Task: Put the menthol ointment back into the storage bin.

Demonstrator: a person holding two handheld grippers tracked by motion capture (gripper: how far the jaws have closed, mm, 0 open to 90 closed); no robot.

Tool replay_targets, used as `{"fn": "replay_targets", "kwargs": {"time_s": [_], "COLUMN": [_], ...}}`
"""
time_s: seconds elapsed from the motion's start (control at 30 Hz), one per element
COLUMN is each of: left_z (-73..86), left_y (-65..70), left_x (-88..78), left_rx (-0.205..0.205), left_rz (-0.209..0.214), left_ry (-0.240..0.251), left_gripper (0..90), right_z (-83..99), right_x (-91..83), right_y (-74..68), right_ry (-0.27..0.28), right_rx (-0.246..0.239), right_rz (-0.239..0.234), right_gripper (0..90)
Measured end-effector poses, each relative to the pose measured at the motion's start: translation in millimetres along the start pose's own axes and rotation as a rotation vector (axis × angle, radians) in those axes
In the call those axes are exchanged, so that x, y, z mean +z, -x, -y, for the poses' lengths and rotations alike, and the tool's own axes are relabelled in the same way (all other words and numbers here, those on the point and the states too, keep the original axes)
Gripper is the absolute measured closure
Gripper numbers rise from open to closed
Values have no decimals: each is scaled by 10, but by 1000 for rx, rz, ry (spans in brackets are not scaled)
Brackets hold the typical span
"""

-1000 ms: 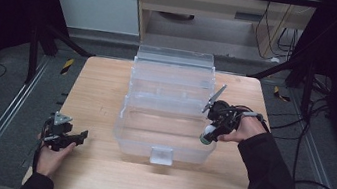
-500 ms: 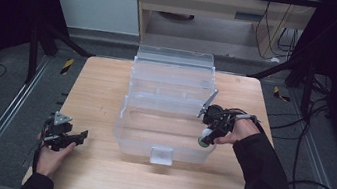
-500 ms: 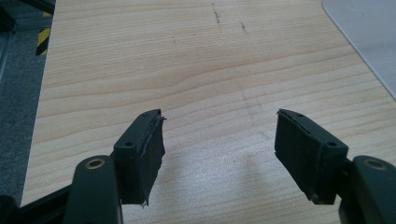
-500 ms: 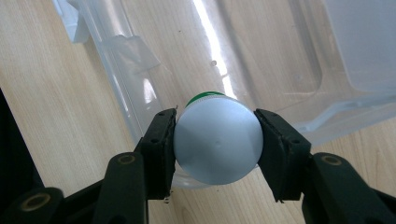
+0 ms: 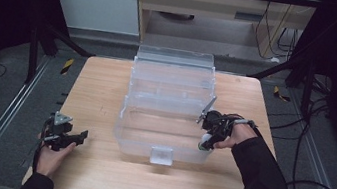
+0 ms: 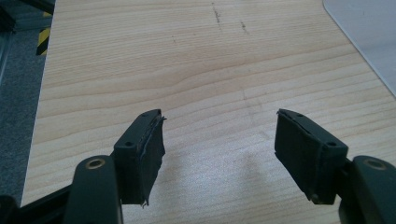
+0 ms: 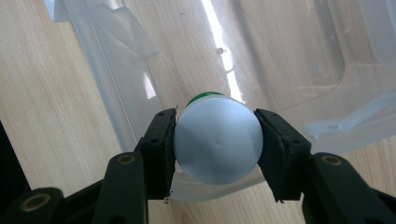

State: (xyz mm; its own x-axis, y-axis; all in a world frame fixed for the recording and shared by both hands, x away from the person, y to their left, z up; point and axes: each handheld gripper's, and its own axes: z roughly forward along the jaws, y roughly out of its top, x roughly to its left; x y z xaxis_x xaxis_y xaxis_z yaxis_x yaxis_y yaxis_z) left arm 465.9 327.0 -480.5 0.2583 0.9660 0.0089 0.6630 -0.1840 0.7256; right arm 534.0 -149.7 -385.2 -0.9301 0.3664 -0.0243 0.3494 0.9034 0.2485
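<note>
A clear plastic storage box (image 5: 169, 105) with its lid swung back stands in the middle of the wooden table (image 5: 101, 89). My right gripper (image 5: 207, 141) is over the box's near right corner, shut on a white bottle (image 7: 216, 141) with a green cap (image 7: 201, 96); both pads press its sides and it points down into the clear plastic box (image 7: 289, 70). The bottle (image 5: 205, 144) shows white at the box wall. My left gripper (image 5: 78, 137) rests at the table's near left, open, with bare wood (image 6: 219, 93) between its fingers (image 6: 142, 149).
The box's front latch (image 5: 161, 154) faces the near edge. Metal rails (image 5: 1, 115) run along the floor to the left, and cables (image 5: 315, 182) lie on the floor to the right. Bare wood lies left of the box and along the near edge.
My right gripper has sunk with the bottle toward the box's near right corner. The left gripper has stayed where it was.
</note>
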Motion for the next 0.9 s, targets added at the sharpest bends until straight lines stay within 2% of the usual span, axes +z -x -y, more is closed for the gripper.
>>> {"fn": "replay_targets", "kwargs": {"time_s": [0.57,0.9], "left_z": [1,1], "left_y": [-2,-2], "left_x": [-2,0], "left_rx": [-1,0], "left_rz": [0,1], "left_ry": [1,-1], "left_gripper": [326,325], "right_z": [-28,-38], "right_x": [141,169], "right_y": [-23,-28], "right_ry": [-49,-59], "right_rx": [-36,-30], "right_rz": [-13,-8], "right_gripper": [500,496]}}
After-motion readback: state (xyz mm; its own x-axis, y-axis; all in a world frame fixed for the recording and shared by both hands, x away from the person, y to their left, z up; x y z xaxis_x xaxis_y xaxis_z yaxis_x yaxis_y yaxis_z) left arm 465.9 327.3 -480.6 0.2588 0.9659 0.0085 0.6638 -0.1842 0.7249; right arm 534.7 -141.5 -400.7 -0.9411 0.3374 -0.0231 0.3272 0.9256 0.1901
